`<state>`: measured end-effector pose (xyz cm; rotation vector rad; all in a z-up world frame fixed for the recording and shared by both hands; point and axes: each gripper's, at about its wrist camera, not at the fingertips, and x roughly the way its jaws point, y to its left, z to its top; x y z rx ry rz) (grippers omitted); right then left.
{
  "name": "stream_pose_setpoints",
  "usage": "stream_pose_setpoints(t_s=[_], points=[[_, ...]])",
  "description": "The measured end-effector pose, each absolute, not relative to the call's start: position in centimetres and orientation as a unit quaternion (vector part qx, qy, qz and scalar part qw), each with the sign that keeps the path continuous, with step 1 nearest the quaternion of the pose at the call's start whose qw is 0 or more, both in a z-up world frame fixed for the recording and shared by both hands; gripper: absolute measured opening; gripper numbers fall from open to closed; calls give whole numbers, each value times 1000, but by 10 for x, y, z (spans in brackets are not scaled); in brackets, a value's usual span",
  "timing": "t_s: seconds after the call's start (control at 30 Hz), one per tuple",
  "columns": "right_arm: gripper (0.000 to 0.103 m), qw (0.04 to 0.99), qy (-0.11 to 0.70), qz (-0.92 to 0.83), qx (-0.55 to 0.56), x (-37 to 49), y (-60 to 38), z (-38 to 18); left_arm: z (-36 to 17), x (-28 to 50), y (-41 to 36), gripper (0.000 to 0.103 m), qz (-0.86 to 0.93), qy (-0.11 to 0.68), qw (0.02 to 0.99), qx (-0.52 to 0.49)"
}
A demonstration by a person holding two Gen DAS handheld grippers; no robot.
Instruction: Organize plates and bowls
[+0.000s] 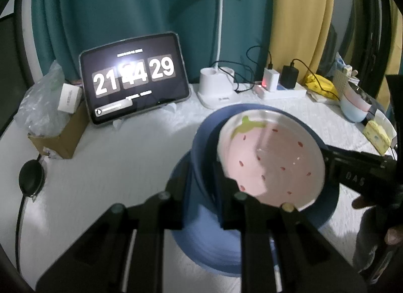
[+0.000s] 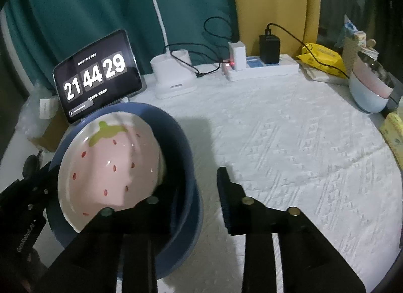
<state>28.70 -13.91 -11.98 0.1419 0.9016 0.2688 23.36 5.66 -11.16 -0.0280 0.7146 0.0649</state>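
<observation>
A pink strawberry-pattern bowl (image 1: 272, 159) lies tilted inside a blue bowl (image 1: 201, 157) on the white tablecloth. My left gripper (image 1: 201, 202) straddles the blue bowl's near wall, one finger outside and one inside; whether it pinches the wall I cannot tell. In the right wrist view the strawberry bowl (image 2: 110, 164) leans in the blue bowl (image 2: 183, 174). My right gripper (image 2: 199, 199) is open, its left finger inside the blue bowl at its right wall, its right finger (image 2: 226, 192) outside. The right gripper also shows in the left wrist view (image 1: 352, 169).
A tablet clock (image 2: 98, 76), a white lamp base (image 2: 173, 81) and a power strip with chargers (image 2: 259, 66) stand at the back. Stacked bowls (image 2: 370, 89) sit at the far right, a yellow packet (image 2: 322, 56) behind them. A cardboard box (image 1: 58, 131) is at the left.
</observation>
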Motion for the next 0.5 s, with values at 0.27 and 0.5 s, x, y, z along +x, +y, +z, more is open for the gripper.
stream_pose_setpoints(t_s=[0.27, 0.5], points=[[56, 900, 410, 128, 72, 277, -148, -106, -105, 220, 52, 20, 37, 339, 940, -9], [56, 903, 404, 128, 66, 264, -151, -100, -99, 207, 45, 22, 38, 330, 943, -5]])
